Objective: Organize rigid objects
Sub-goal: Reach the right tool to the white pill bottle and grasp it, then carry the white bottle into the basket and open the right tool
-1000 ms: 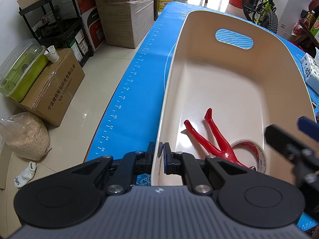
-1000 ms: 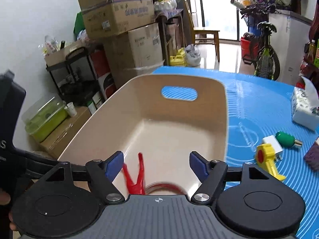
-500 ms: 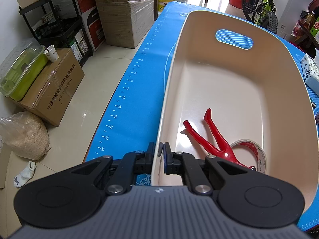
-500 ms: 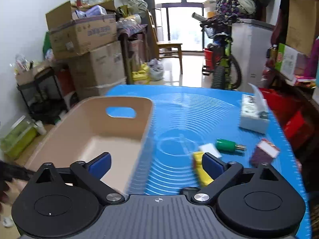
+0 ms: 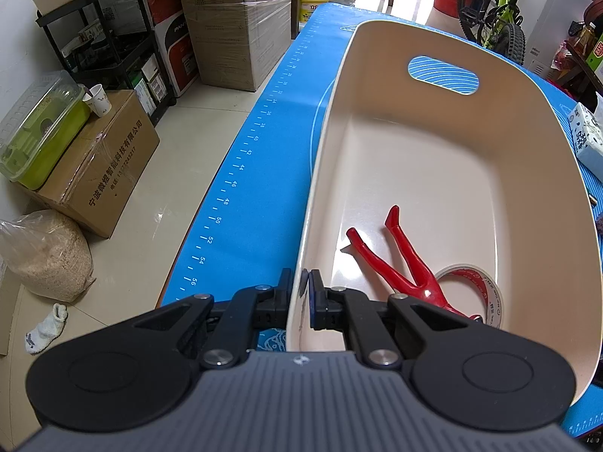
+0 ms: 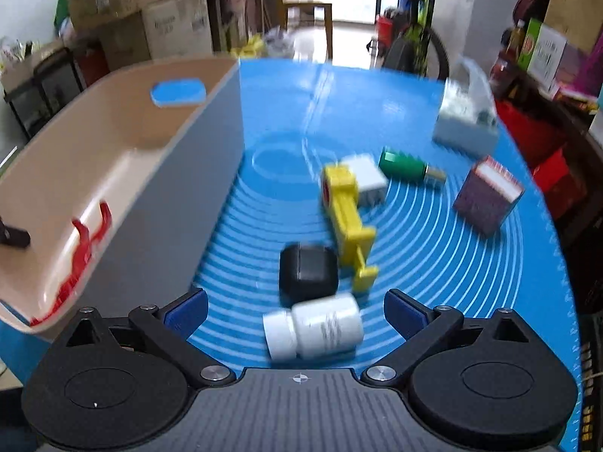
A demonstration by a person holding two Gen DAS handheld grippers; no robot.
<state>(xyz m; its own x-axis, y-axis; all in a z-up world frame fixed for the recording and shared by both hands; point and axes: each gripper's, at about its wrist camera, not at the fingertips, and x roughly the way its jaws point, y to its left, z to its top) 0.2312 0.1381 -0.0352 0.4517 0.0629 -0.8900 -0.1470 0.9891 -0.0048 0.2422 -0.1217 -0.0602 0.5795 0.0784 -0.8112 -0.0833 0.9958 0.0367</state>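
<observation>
With the left gripper (image 5: 305, 293) pinching the beige bin's (image 5: 444, 173) rim, the spread right gripper (image 6: 296, 310) hovers over the mat's white pill bottle (image 6: 314, 329), probably the next pick, needing descent and closure.

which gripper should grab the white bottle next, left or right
Right. The right gripper is open, with the white bottle lying between its fingers on the blue mat. The left gripper is shut on the beige bin rim.

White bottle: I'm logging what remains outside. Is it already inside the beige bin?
No, the white bottle lies on the blue mat, outside the beige bin.
</observation>
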